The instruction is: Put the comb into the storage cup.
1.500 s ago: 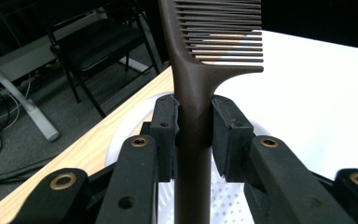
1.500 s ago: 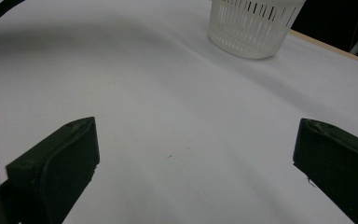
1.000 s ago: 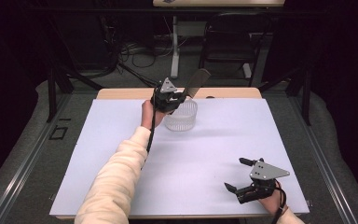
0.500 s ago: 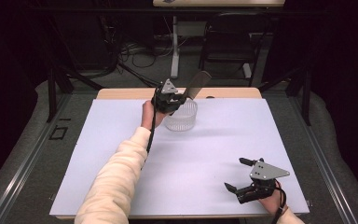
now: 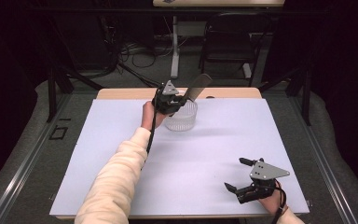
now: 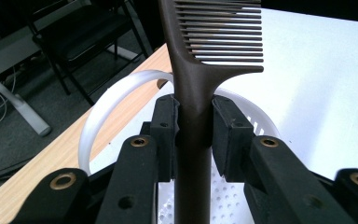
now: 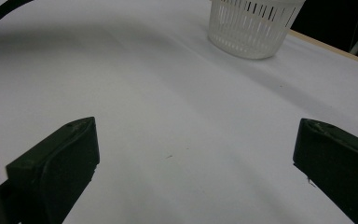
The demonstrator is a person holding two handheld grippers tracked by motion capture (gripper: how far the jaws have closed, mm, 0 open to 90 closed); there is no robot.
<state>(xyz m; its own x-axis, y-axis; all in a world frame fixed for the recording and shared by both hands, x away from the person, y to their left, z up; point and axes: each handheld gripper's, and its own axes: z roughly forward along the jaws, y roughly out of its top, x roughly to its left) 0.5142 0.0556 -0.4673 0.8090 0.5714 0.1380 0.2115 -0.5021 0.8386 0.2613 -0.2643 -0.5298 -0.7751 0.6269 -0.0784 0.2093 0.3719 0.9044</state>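
Fingers of left gripper clamp comb over basket.

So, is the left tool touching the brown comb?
Touching. In the left gripper view, the left tool has its two black jaws pressed against both sides of the comb handle, above the white basket.

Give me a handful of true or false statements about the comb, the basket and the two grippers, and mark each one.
1. The left gripper is shut on the dark brown comb. True.
2. The comb lies flat on the table. False: it is held above the white basket.
3. The right gripper is open and holds nothing. True.
4. The basket sits beside the right gripper. False: it stands far off, near the table's far edge.
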